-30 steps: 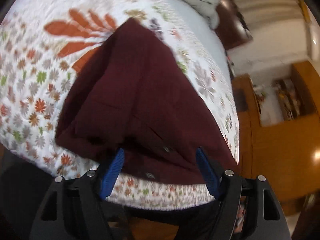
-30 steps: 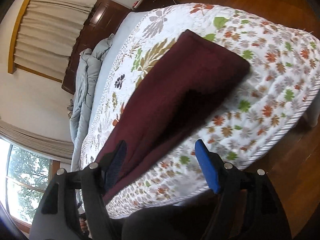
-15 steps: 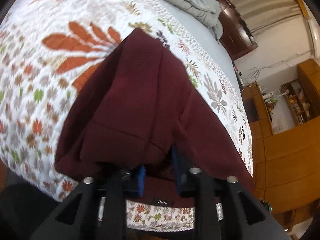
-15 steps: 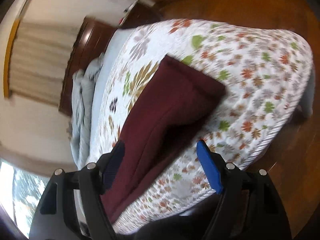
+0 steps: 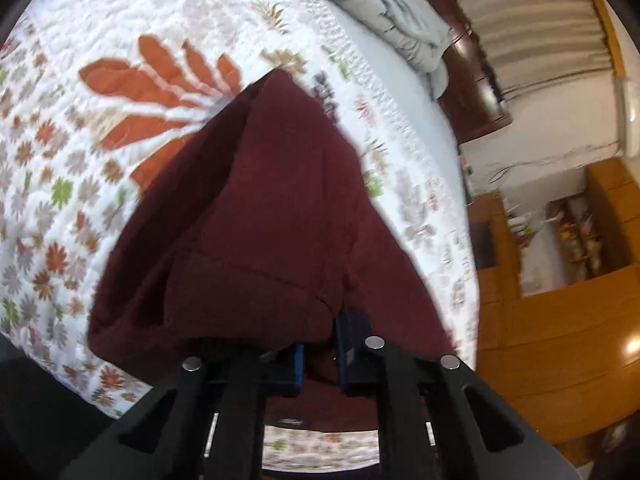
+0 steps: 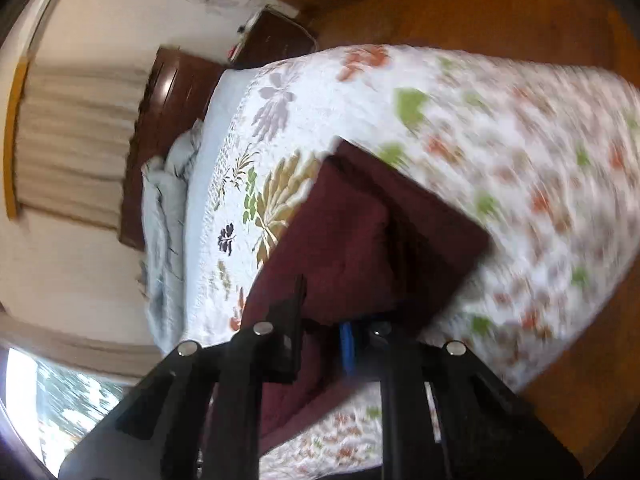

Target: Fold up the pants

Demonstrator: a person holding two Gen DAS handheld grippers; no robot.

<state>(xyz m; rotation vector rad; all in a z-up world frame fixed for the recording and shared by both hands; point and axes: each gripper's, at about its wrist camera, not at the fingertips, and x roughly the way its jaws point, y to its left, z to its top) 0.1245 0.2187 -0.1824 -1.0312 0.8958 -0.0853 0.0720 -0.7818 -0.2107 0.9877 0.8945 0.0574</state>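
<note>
One pair of pants [image 5: 260, 240] — long axis running away across the quilt [image 5: 120, 40].

Bright, even daylight in both views, strongest from the window [image 6: 60, 400] at lower left of the right wrist view, blown out white. Glare spot on the wooden cabinet [image 5: 632, 346]. Heavy fisheye bending and dark vignette at corners. Motion blur smearing the floral quilt [image 6: 540, 184], milder in the left view.

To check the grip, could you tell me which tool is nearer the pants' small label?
Left. The left tool, just closed on the pants, is clamped directly above the label; the right tool, also just closed on them, shows no label nearby.
</note>
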